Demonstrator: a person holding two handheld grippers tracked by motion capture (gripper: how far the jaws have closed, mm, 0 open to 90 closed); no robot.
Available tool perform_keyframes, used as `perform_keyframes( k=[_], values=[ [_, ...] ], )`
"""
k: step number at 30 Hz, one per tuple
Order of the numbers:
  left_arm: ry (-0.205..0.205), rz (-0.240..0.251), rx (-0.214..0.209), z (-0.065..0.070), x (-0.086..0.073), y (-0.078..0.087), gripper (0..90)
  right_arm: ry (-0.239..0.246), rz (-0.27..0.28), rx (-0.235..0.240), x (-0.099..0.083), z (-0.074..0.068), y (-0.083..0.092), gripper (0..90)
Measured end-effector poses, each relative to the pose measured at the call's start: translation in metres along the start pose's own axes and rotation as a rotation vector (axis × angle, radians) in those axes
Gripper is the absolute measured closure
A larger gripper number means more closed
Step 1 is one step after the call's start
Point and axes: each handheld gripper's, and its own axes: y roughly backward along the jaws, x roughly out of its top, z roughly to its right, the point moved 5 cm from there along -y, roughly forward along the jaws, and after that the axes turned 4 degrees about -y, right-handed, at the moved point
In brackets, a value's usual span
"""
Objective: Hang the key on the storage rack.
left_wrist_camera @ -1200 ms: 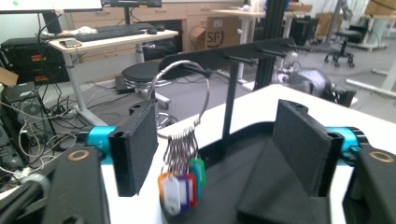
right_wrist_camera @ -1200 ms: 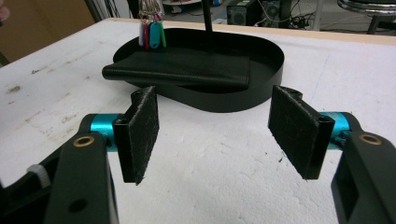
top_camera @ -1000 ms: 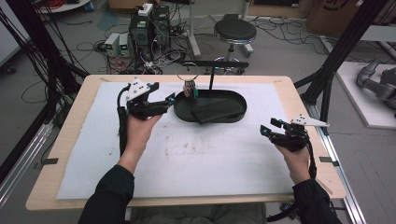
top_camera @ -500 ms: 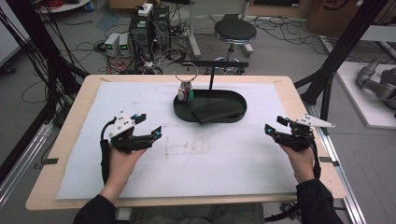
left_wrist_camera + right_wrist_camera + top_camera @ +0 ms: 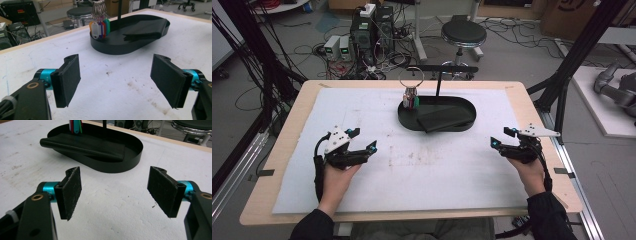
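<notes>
A black oval tray sits at the far middle of the white mat. A key ring with coloured tags hangs over its left end from a black T-shaped stand. A flat black folded item lies in the tray. My left gripper rests low at the near left, open and empty. Near the right edge, my right gripper has just been opening its jaws, with nothing between them.
The mat has faint stains in the middle. The wooden table edge frames it. Behind the table stand a stool and electronics with cables. Black frame posts rise at both sides.
The left gripper has drawn back from the key ring at the tray, coming down to the near left of the mat. The key ring now hangs free. The right hand has stayed put.
</notes>
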Motion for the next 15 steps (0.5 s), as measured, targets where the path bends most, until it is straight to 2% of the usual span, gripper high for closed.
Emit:
perform_keyframes(
  k=[4, 10, 13, 15],
  values=[
    [-0.001, -0.018, 0.019, -0.005, -0.005, 0.000, 23.9, -0.010, -0.005, 0.001, -0.001, 0.001, 0.000, 27.6],
    [0.028, -0.021, 0.029, -0.010, -0.009, 0.001, 23.9, -0.016, -0.008, 0.001, -0.001, 0.003, 0.001, 27.5],
    [0.025, -0.044, 0.064, -0.012, -0.011, 0.001, 23.9, -0.025, -0.009, 0.000, -0.002, 0.005, 0.000, 27.5],
    [0.030, -0.043, 0.064, -0.014, -0.011, 0.001, 23.9, -0.032, -0.009, -0.004, -0.002, 0.006, -0.001, 27.3]
  ],
)
